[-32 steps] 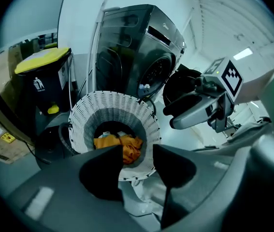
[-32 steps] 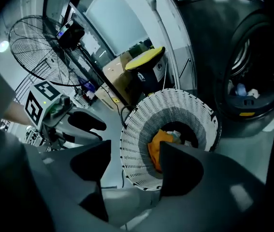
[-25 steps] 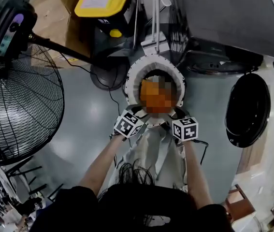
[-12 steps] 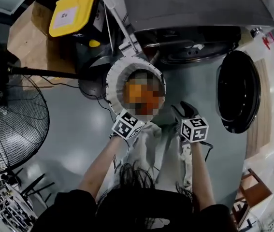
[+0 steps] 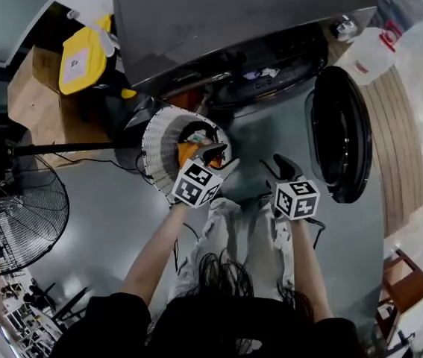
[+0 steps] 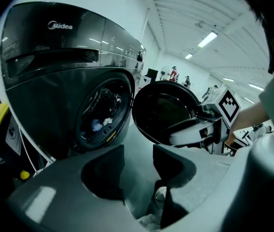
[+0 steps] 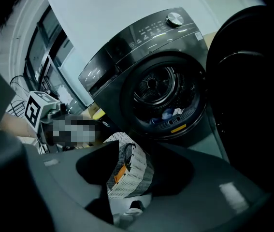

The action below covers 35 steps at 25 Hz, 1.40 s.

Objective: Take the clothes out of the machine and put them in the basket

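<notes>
**Unloading the Drum: Both Grippers Empty on Approach**

**Location of the load.** The clothes (image 7: 168, 115) lie at the bottom of the drum of the washing machine (image 5: 218, 21), just behind the lip of the opening; blue and white pieces show there. The door (image 5: 338, 133) stands swung fully open to the right. The basket (image 5: 155, 136) sits on the floor (image 5: 107, 215) to the left of the opening, near the machine. It already holds an orange garment (image 5: 187, 152).

**Gripper state.** The left gripper (image 6: 137, 151) has its jaws apart with only bare floor between them. The right gripper (image 7: 133, 151) also has its jaws parted and grips nothing — they have just been closing a little. The basket seen through the gap lies beyond the jaws, not between the pads. Both grippers are held in front of the machine, apart from the drum.

**Handling.** Expect soft, limp, light fabric that drapes and trails. If damp, it will be heavier and may cling to the drum wall. Nothing here looks fragile. Take hold at a bunched fold near the middle of a piece, not at a corner or hem — a thick pinch fills the jaws and leaves less cloth hanging. Likely risk: a trailing sleeve catches on the drum lip or drags on the floor on the way to the basket.
</notes>
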Each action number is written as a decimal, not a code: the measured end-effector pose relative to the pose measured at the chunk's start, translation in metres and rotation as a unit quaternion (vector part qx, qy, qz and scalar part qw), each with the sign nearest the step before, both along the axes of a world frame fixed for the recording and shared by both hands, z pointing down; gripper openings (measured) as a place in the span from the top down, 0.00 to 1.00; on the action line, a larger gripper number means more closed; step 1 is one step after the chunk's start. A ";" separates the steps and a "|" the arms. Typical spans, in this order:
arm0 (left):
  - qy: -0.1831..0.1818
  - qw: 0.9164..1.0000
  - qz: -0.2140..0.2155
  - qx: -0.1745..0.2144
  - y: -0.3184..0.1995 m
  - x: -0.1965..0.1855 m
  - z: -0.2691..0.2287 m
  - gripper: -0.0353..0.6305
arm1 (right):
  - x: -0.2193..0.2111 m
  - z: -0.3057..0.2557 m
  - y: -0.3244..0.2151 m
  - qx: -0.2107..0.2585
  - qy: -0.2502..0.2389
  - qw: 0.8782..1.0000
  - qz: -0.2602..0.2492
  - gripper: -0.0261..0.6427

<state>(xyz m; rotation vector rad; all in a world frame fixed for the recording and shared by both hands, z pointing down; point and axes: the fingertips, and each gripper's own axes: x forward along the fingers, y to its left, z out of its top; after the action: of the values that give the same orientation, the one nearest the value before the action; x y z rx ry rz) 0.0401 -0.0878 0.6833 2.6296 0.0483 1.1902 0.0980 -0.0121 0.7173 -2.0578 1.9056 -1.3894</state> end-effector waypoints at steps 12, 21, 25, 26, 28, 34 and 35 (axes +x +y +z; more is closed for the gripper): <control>0.003 0.999 -0.007 0.046 -0.027 0.095 0.001 0.66 | 0.065 0.002 -0.006 0.037 -0.001 0.998 0.045 0.63; -0.018 0.997 0.066 0.048 -0.035 0.085 0.023 0.66 | 0.115 0.032 -0.071 0.062 0.031 0.992 0.110 0.64; -0.027 0.993 0.101 0.048 -0.043 0.070 0.044 0.66 | 0.129 0.061 -0.108 0.065 0.059 0.989 0.116 0.64; -0.030 0.992 0.111 0.050 -0.045 0.066 0.050 0.66 | 0.132 0.071 -0.117 0.061 0.068 0.989 0.113 0.64; -0.033 0.991 0.122 0.051 -0.051 0.059 0.062 0.66 | 0.136 0.091 -0.134 0.050 0.086 0.990 0.102 0.64; -0.028 0.988 0.140 0.051 -0.066 0.055 0.080 0.66 | 0.165 0.137 -0.177 0.029 0.123 0.987 0.098 0.64; -0.026 0.988 0.143 0.050 -0.067 0.057 0.081 0.66 | 0.173 0.141 -0.183 0.029 0.126 0.986 0.102 0.64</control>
<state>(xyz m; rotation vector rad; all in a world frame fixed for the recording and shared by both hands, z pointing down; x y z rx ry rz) 0.0970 -0.1551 0.7647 2.7448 0.3778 1.3842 0.2708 -0.1955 0.8583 -2.4193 1.7255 -1.0624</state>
